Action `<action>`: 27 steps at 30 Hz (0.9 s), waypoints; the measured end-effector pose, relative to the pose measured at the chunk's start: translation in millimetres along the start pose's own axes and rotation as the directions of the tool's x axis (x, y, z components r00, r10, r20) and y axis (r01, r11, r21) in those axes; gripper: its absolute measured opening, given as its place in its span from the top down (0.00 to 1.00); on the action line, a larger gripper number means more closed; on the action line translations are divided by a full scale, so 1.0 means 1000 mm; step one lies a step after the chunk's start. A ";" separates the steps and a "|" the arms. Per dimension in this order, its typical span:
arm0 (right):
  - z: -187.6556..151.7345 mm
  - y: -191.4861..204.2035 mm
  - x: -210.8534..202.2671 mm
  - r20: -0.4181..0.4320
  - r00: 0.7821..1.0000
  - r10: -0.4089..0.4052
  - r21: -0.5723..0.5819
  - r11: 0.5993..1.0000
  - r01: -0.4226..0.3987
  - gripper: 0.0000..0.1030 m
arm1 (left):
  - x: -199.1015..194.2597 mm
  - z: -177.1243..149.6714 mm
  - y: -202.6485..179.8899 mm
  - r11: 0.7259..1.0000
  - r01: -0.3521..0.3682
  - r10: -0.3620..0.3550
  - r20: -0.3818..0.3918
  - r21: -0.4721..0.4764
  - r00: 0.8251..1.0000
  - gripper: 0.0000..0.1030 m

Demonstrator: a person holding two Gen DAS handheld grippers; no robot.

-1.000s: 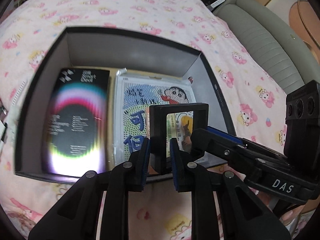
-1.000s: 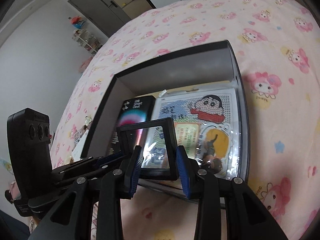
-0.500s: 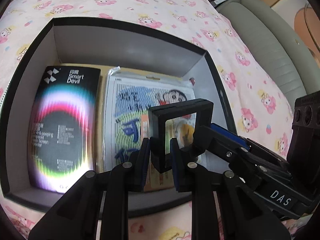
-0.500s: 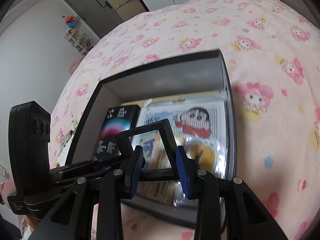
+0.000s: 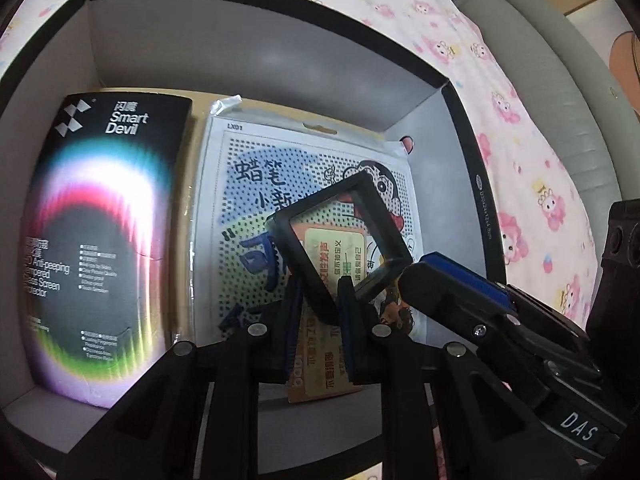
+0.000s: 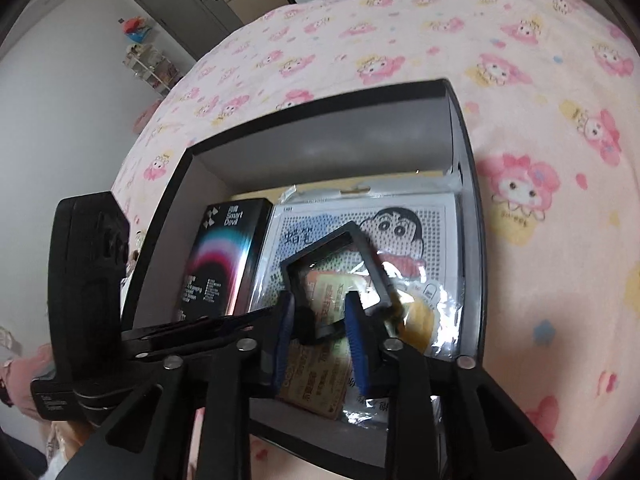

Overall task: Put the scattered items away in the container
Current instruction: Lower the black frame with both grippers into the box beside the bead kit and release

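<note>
Moved since a second ago: black display frame (image 5: 385, 216), formerly square to you above the near rim, now tipped over inside the box (image 5: 240, 52), one corner raised.

- Left gripper (image 5: 320, 292): clenched on the frame's lower edge.
- Right gripper (image 6: 320, 316): jaws closing to almost nothing, the frame's near corner between them; it seems pinched there, though the blur leaves that unsure.
- Frame: hangs between your two tools over the cartoon bead-sheet packet (image 5: 248, 168), apparently just clear of it.
- Box contents: screen-protector carton (image 5: 100, 220) flat at left, the packet beside it, an orange leaflet (image 5: 320, 376) on top near the front wall.
- Box rests on a pink patterned bedspread (image 5: 500, 80).
</note>
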State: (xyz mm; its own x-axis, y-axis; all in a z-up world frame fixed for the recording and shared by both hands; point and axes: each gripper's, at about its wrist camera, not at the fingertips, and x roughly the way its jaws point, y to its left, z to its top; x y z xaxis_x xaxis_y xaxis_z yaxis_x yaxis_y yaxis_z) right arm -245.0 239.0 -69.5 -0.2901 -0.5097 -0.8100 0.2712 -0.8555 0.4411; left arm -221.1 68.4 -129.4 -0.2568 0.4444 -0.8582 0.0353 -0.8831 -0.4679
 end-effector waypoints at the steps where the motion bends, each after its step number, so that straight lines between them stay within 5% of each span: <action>1: 0.000 0.000 0.000 0.001 1.000 -0.001 0.004 1.000 0.001 0.79 | 0.001 0.001 0.000 1.000 0.001 -0.001 -0.004 -0.001 1.000 0.85; 11: -0.002 -0.001 -0.012 0.065 0.997 -0.038 -0.008 0.999 0.039 0.81 | -0.016 0.000 0.001 0.999 -0.032 0.032 0.040 0.000 0.999 0.85; 16: -0.003 0.004 -0.038 0.241 0.938 -0.248 -0.057 0.962 0.268 0.81 | -0.038 -0.002 0.010 0.989 -0.126 0.137 0.159 -0.082 0.978 0.85; 21: -0.002 -0.003 -0.024 0.153 0.970 -0.186 -0.037 0.980 0.194 0.81 | -0.024 0.000 0.001 0.980 -0.197 0.198 0.118 -0.024 0.973 0.85; 27: -0.006 0.002 -0.015 0.123 0.958 -0.261 -0.048 0.962 0.268 0.81 | -0.012 0.011 -0.009 0.984 -0.178 0.178 0.110 -0.012 0.978 0.85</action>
State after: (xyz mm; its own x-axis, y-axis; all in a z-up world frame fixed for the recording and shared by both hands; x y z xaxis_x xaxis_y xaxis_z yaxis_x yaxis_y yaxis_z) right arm -234.3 245.8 -59.3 -0.4614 -0.2765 -0.8430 0.2271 -0.9554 0.1890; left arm -229.3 69.4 -112.2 -0.3514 0.2605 -0.8993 0.0918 -0.9463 -0.3099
